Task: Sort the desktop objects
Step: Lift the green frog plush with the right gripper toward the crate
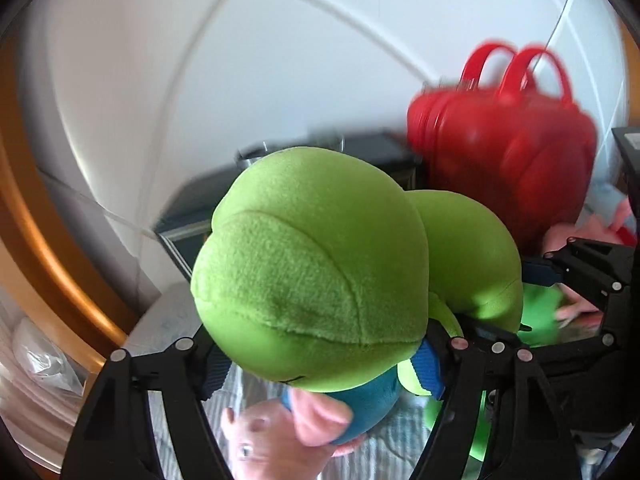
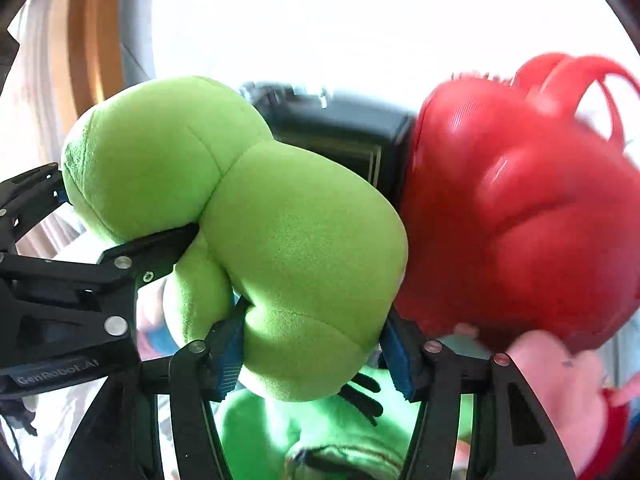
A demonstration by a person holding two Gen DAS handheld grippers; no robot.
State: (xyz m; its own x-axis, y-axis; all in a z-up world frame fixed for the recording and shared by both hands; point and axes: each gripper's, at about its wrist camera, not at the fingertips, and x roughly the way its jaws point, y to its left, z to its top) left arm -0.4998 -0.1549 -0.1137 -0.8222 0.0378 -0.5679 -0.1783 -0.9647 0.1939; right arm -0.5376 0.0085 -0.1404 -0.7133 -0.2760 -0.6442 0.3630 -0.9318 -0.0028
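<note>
Item one, far left of the left wrist view: a curved orange-brown wooden frame [image 1: 48,184] against a white panelled wall [image 1: 248,60].

Item two, centre: a lime-green, two-lobed fleece plush toy [image 1: 320,272], lifted clear of whatever lies below. We hold it with both tools. The left hand-held gripper [image 1: 320,368] is clamped on its near lobe, blue pads pressing in from 9 and 3 o'clock. In the right wrist view the right hand-held gripper [image 2: 316,356] is likewise closed on the plush toy [image 2: 280,248], squeezing the other lobe.

We judge the toy's long axis to run roughly from 8 to 2 o'clock in the left wrist view, one hand-held gripper on each end, so neither is nearer; the toy sits directly ahead of both.

Item three, below the toy: a pink plush figure in blue clothing [image 1: 316,420] on pale striped cloth; a second, brighter green soft toy [image 2: 280,432] under the right tool.

Item four, behind: a dark box-like object [image 1: 280,184], blurred.

Item five, at 2 o'clock: a glossy red handbag with twin loop handles [image 1: 508,148], touching the toy's right lobe in the right wrist view [image 2: 520,208]. Any carry rightward must clear it.
</note>
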